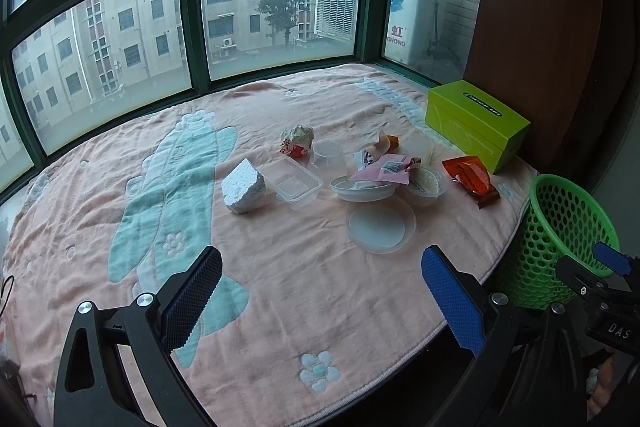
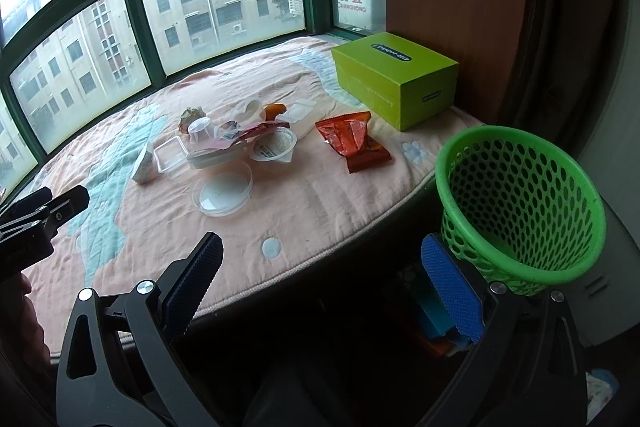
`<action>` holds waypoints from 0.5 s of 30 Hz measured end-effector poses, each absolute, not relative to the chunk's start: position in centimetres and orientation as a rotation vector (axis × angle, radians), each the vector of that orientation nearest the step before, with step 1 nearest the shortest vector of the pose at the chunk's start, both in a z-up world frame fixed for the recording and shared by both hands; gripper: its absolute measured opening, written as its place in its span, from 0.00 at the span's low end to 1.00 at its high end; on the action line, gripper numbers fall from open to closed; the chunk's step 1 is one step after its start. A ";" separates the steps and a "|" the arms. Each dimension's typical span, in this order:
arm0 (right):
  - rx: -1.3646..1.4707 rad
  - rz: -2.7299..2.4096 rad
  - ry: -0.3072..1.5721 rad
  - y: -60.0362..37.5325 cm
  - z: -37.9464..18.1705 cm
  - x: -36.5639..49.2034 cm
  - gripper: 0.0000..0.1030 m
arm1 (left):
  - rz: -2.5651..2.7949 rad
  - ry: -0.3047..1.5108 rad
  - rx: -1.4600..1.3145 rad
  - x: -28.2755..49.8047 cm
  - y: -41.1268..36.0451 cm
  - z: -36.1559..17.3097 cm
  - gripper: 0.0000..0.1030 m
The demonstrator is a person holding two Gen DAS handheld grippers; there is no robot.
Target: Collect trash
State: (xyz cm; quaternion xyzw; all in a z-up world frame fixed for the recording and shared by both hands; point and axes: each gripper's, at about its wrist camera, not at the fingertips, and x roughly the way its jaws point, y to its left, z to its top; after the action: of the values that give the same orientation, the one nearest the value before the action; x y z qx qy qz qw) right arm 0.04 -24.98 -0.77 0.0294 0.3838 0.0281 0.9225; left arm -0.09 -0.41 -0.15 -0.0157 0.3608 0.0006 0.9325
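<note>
Both the left gripper (image 1: 322,301) and the right gripper (image 2: 322,293) hang with fingers spread wide and holding nothing, the green basket (image 2: 520,203) just past the blanket's edge, trash (image 1: 368,179) clustered mid-blanket (image 1: 280,287), green box (image 1: 476,123) beyond.

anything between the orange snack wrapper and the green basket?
Nothing but bare pink blanket and its edge between the orange wrapper and the green basket; the right wrist view shows it best.
</note>
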 end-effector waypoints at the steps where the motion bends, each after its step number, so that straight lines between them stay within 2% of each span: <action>1: 0.061 0.059 0.790 -25.0 -0.8 0.1 0.95 | 0.000 0.736 -0.033 -0.1 -0.4 -0.1 0.94; 15: 0.060 0.072 0.802 -25.0 -1.0 0.8 0.95 | -0.001 0.738 -0.031 -0.1 -0.4 -0.3 0.94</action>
State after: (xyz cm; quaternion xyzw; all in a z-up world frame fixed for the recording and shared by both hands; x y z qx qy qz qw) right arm 0.83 -24.98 -1.03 0.0293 0.3904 0.0350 0.9195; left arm -0.09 -0.41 -0.26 -0.0154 0.3605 -0.0007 0.9326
